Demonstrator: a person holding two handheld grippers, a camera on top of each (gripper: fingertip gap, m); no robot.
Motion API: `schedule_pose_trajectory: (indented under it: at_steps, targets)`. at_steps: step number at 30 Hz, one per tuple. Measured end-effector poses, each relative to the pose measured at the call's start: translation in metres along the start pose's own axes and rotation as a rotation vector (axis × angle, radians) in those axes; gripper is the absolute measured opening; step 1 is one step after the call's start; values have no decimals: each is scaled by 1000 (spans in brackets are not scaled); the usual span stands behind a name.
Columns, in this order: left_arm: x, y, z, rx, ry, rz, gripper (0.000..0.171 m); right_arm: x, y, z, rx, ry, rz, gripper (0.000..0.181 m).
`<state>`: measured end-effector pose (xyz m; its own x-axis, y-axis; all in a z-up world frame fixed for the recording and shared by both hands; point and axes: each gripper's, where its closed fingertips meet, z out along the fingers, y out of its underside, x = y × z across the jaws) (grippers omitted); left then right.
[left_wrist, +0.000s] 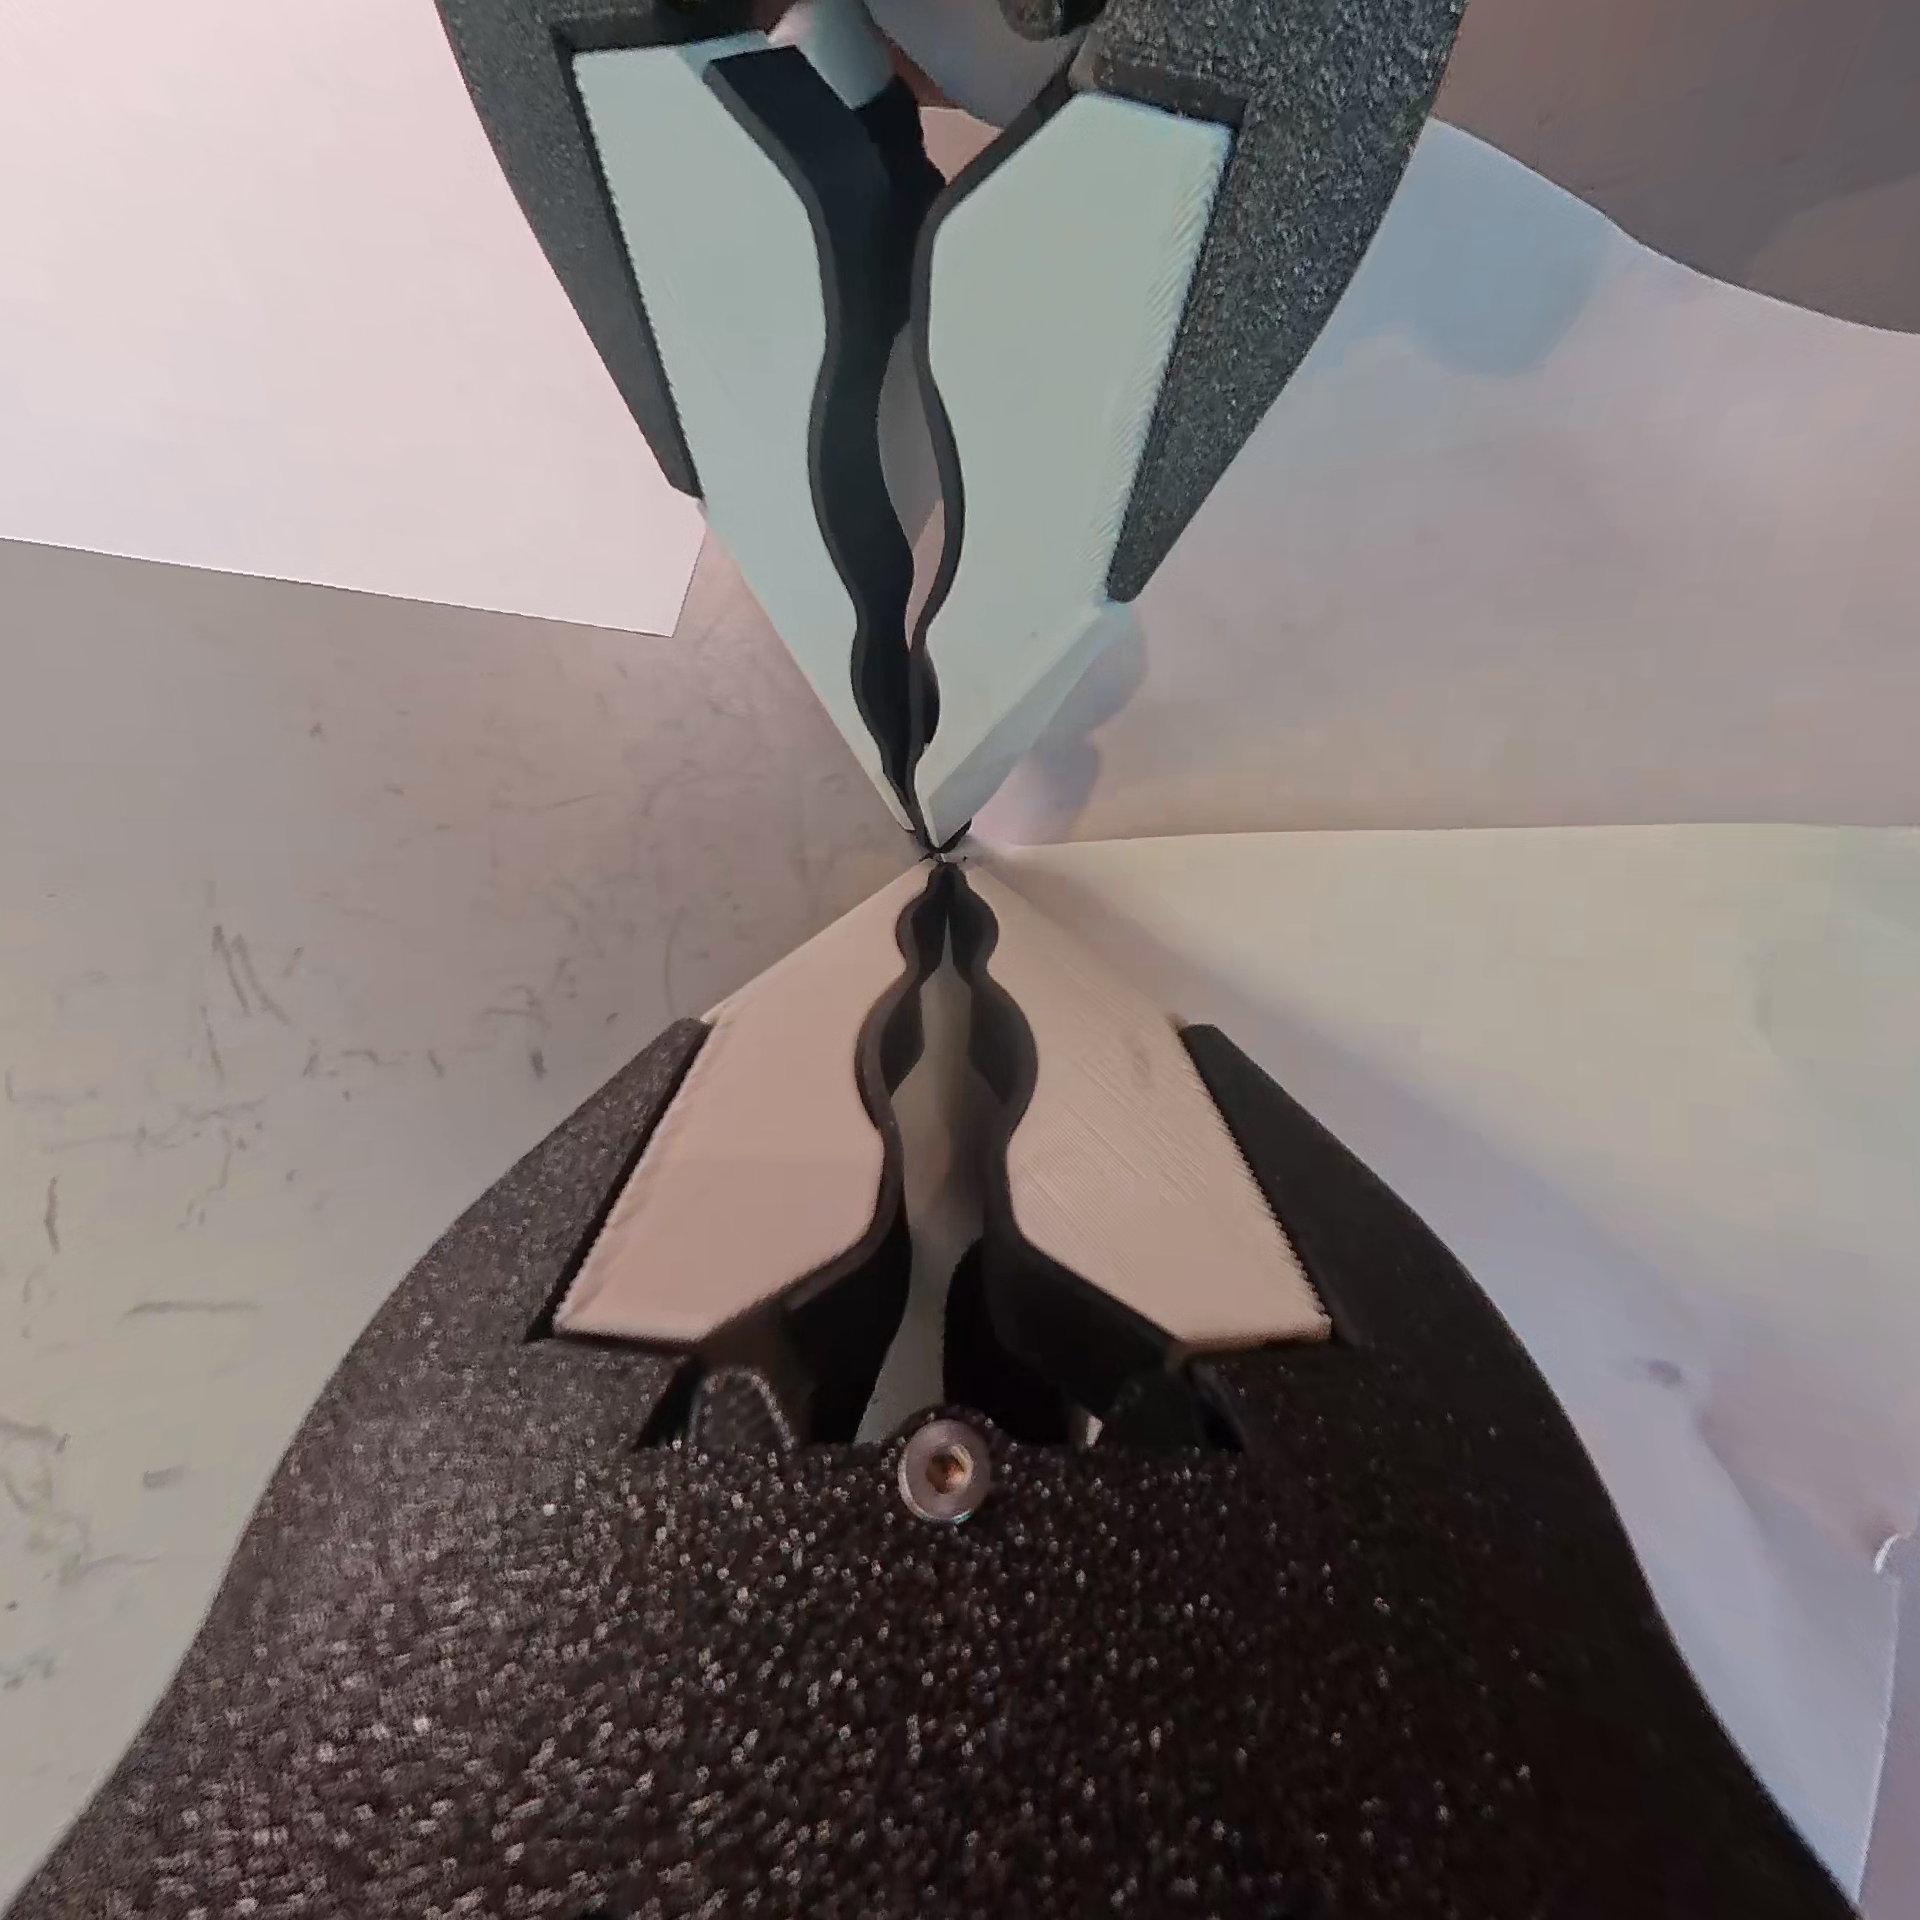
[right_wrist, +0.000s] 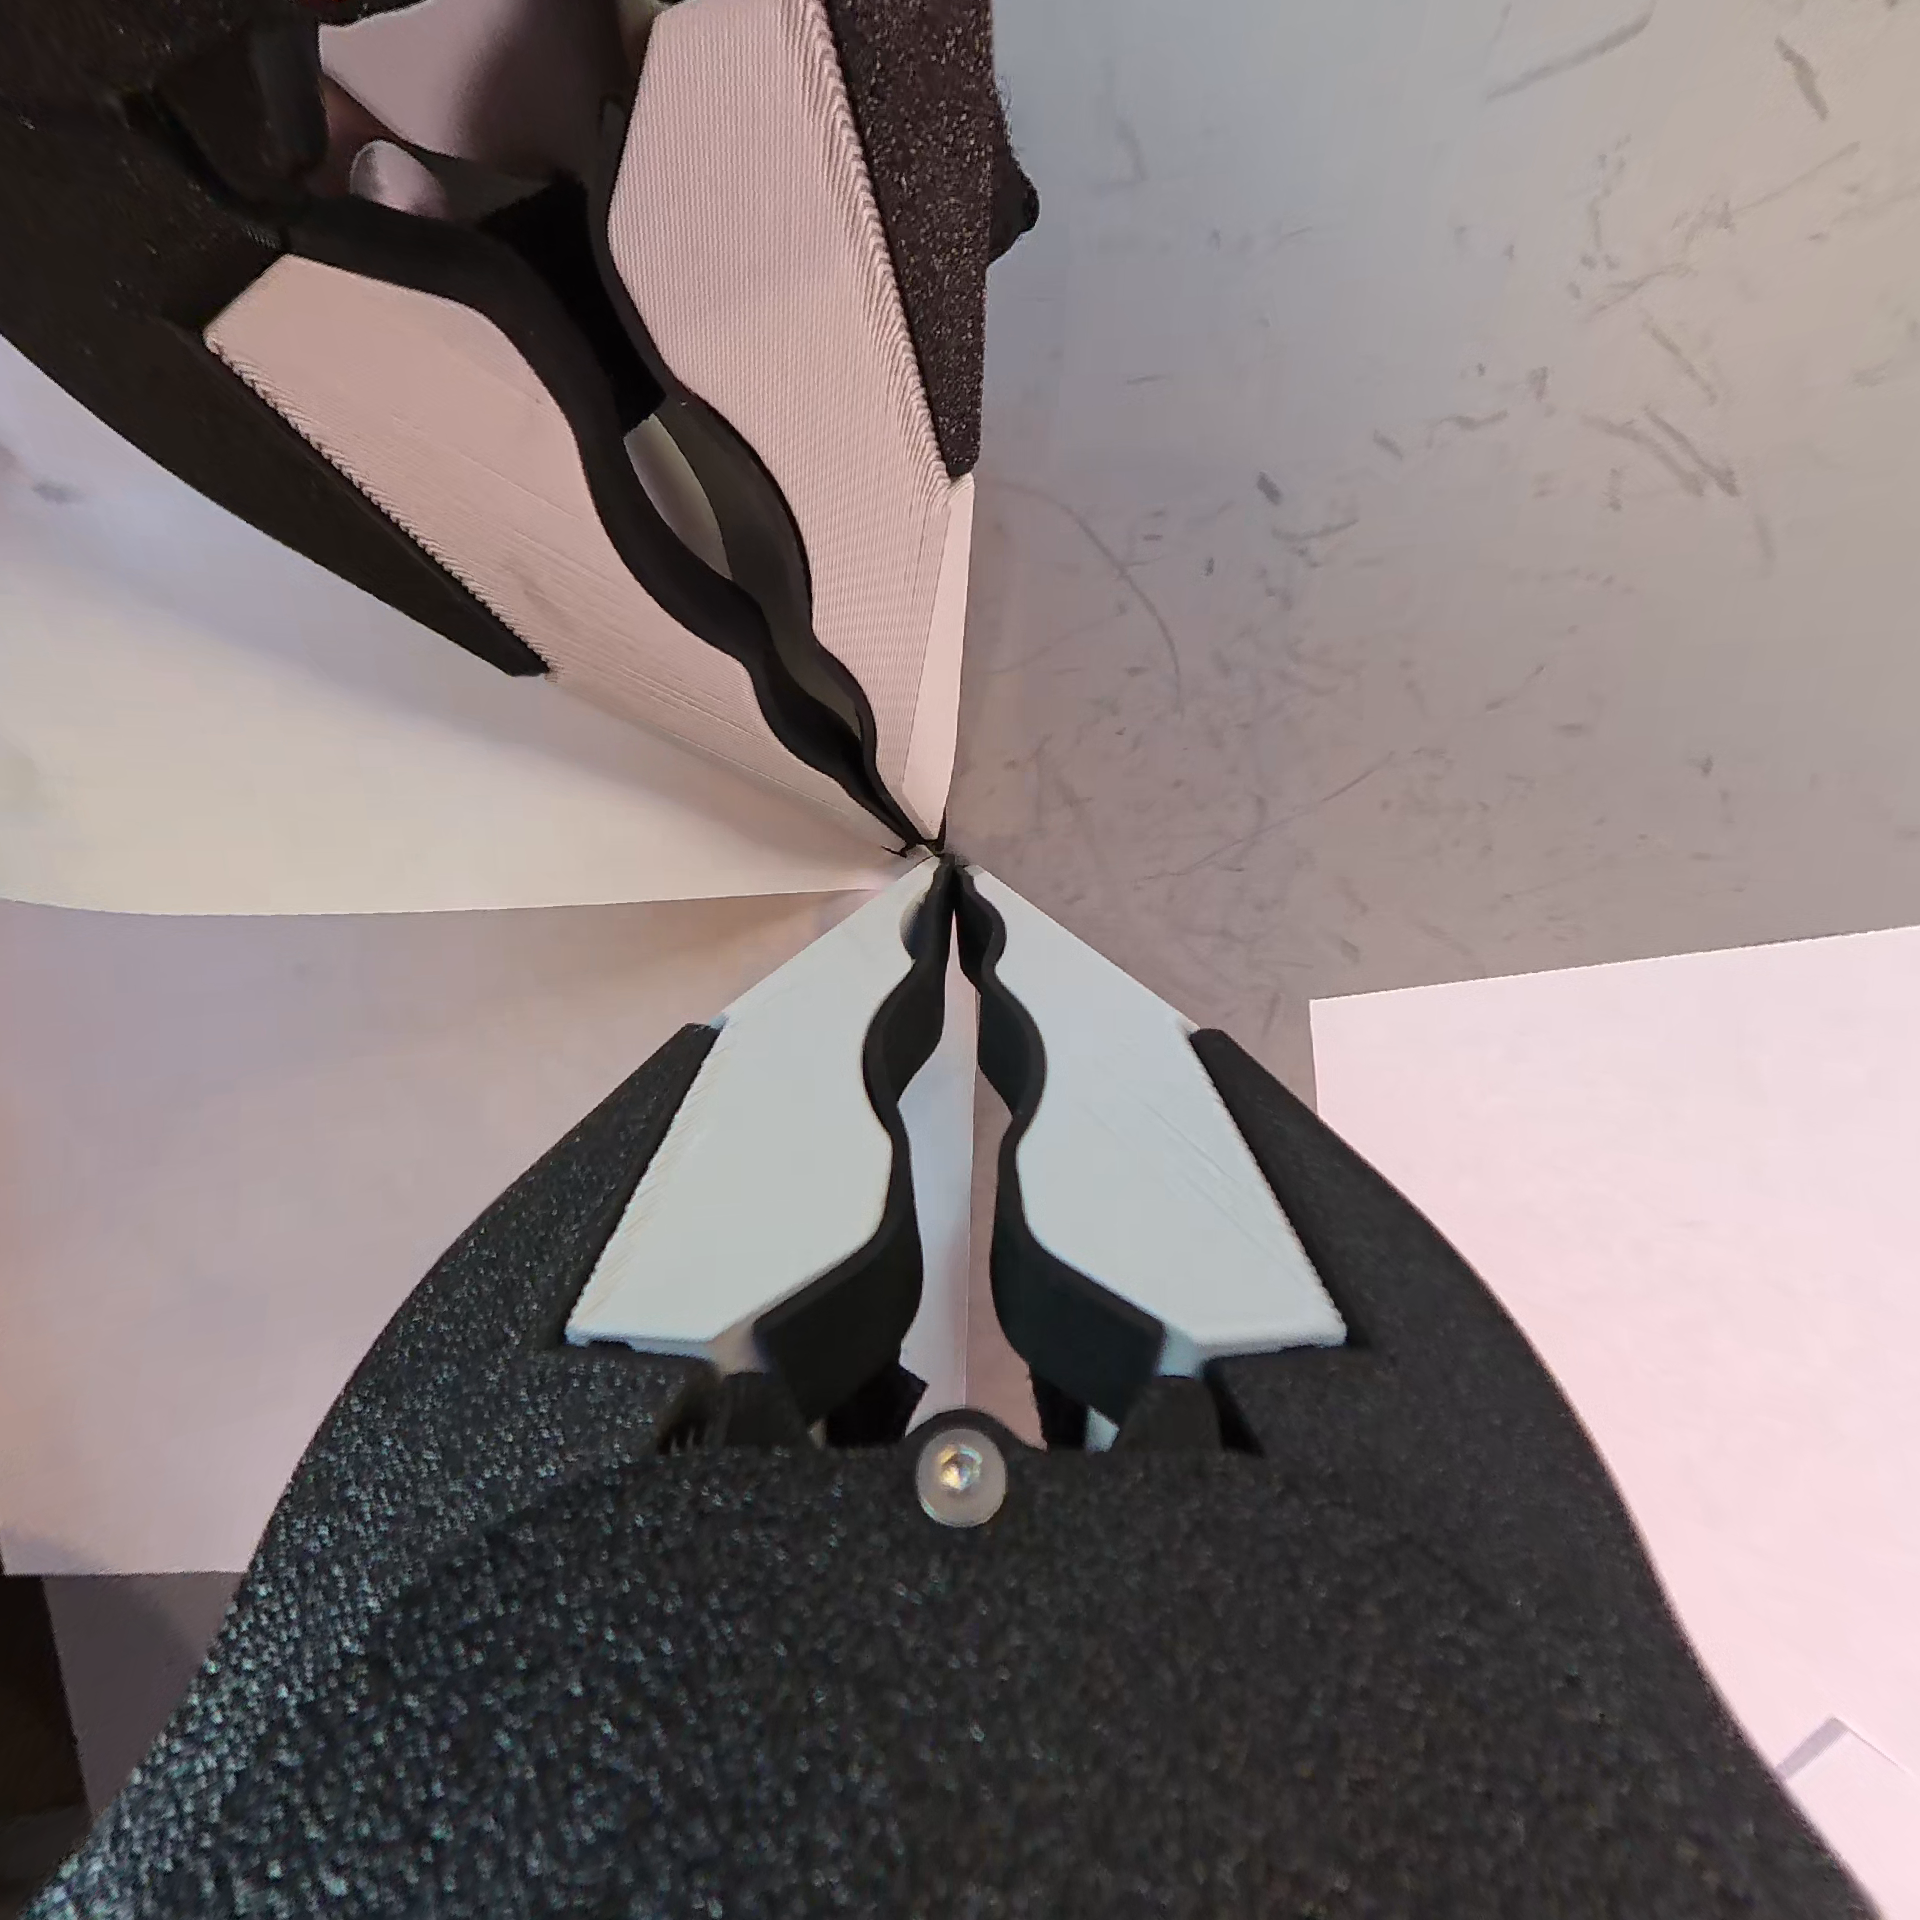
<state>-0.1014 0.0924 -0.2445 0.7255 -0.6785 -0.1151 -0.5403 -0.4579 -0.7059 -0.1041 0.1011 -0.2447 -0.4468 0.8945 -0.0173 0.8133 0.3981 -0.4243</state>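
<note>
Plainly, the white sheet (left_wrist: 1455, 1039) is the centre of things: it is lifted off the desk (left_wrist: 312, 1039), bowed and creased, and its surface fans out from one pinched spot.

- Left claw (left_wrist: 940, 883): jaws drawn together until only a hairline shows at the tips. A pale strip of the sheet runs up between them, so it looks to be clamped on the paper right at the tips and nowhere further back.
- Right claw (right_wrist: 951, 883): same posture, jaws all but closed, white paper with a fold line visible in the gap. It comes in from the opposite side and meets the left claw tip to tip, touching or as good as.
- Both grips sit on the same small patch of paper. The rest of the sheet hangs free, to the left claw's right side.
- Second sheet (right_wrist: 1610, 1195): lies flat on the desk, apart from the held one, untouched.
- Desk: grey, heavily scuffed and scratched, bare around the tips.

Risks, as I judge them:
- Hold is by the very tips only, so a slight easing of either jaw could let the paper slide out.
- With the two claws so close, pulling in different directions could tear or crumple the pinched patch.
- Tips may knock together and shift the grip.
- The unsupported part could droop and drag on the desk.
</note>
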Motion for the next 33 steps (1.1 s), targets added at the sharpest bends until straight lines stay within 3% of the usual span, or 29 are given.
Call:
schedule_pose_trajectory:
  at_steps: [5,13,23,27,33]
  targets:
    - [0,0,-5,45,9,-62,0,0,0,0,0,7,-9,0]
    - [8,14,-17,3,11,-92,0,0,0,0,10,12,-14,0]
    - [3,1,-32,89,-31,-40,0,0,0,0,33,23,-23,0]
    - [10,-9,-39,139,96,-81,0,0,0,0,43,26,-24,0]
    - [22,4,-24,39,134,-34,0,0,0,0,48,34,-31,0]
